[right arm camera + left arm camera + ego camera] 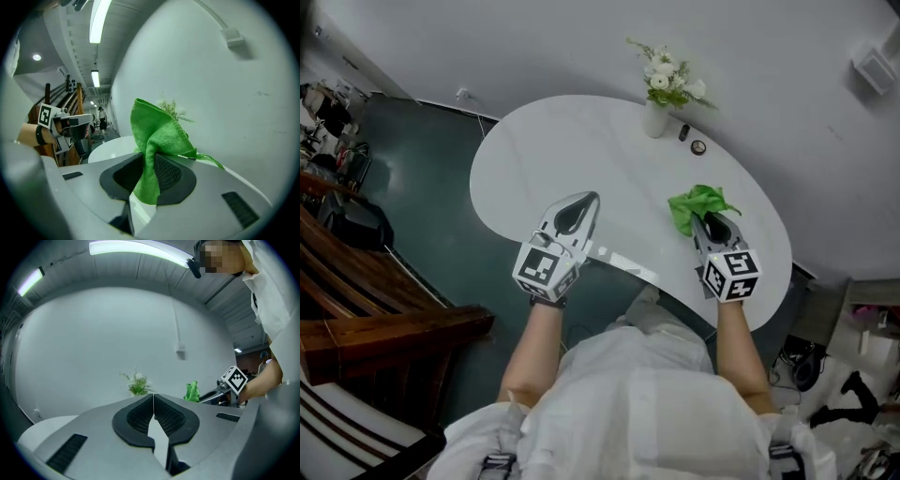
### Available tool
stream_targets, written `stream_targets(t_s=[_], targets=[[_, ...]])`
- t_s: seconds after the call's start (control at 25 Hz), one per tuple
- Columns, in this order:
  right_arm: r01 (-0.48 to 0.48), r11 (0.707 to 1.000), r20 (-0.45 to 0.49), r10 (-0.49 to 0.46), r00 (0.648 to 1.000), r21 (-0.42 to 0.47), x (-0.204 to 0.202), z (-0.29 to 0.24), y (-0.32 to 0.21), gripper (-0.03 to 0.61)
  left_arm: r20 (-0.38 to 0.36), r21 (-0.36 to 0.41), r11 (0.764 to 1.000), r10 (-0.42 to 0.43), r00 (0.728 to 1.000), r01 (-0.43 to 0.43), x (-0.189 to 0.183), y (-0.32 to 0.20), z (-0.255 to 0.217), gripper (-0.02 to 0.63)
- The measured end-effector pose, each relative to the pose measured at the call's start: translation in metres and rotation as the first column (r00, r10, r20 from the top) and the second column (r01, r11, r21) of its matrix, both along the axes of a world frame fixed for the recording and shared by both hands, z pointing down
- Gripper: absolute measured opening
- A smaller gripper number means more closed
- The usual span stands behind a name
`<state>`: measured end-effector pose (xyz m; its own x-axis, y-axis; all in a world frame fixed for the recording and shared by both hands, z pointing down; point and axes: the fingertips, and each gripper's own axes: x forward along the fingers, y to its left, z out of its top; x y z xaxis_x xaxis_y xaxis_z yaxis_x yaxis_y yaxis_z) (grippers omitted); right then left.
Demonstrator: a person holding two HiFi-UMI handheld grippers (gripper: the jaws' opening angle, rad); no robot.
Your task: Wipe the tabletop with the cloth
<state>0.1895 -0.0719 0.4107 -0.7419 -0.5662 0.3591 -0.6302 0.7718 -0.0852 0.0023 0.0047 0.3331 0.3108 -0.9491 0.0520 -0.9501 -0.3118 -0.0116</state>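
Observation:
A green cloth [697,204] bunches up at the tip of my right gripper [707,217], over the right part of the white oval tabletop [581,150]. In the right gripper view the cloth [157,136] is pinched between the shut jaws and stands up above them. My left gripper [579,201] hovers over the table's near edge, left of the cloth; its jaws [153,400] are shut with nothing between them. From the left gripper view the cloth [191,392] and the right gripper [220,392] show off to the right.
A white vase of flowers [661,89] stands at the table's far edge, with a small dark item [683,132] and a round lid-like object [698,147] beside it. Wooden furniture [356,309] and dark floor [441,178] lie left; clutter [825,375] sits at the right.

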Motion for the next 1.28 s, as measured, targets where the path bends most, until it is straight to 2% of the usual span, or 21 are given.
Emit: stream_targets(t_s=[0.36,0.68,0.92,0.96,1.0,1.04,1.16,1.28], targets=[[0.039,0.99,-0.095,-0.053,0.994,-0.134,-0.048,0.066,-0.069,0.064,0.035,-0.104,0.992,0.073,0.997,-0.069,0.006,-0.08,0.047,0.018],[0.08,0.948,-0.223,-0.154,0.963,-0.307,-0.102,0.13,-0.099,0.064,0.034,-0.183,0.977,0.119,0.992,-0.111,-0.011,-0.117,0.076,0.018],[0.118,0.926,-0.264,-0.221,0.939,-0.359,-0.158,0.15,-0.112,0.076,0.021,-0.215,0.964,0.165,0.986,-0.156,-0.038,-0.146,0.086,0.018],[0.111,0.925,-0.268,-0.219,0.938,-0.364,-0.165,0.153,-0.115,0.103,0.021,-0.219,0.962,0.173,0.985,-0.165,-0.043,-0.151,0.088,0.018],[0.101,0.926,-0.278,-0.212,0.937,-0.364,-0.17,0.157,-0.118,0.176,0.02,-0.223,0.96,0.181,0.983,-0.172,-0.049,-0.155,0.091,0.018],[0.086,0.93,-0.296,-0.2,0.934,-0.358,-0.172,0.16,-0.121,0.209,0.018,-0.226,0.958,0.186,0.982,-0.177,-0.054,-0.159,0.093,0.018],[0.009,0.95,-0.374,-0.132,0.918,-0.313,-0.163,0.166,-0.128,0.236,0.005,-0.235,0.953,0.199,0.98,-0.193,-0.067,-0.166,0.096,0.018],[-0.08,0.959,-0.365,-0.026,0.931,-0.273,-0.149,0.156,-0.133,0.238,-0.006,-0.231,0.951,0.211,0.977,-0.207,-0.077,-0.17,0.098,0.018]])
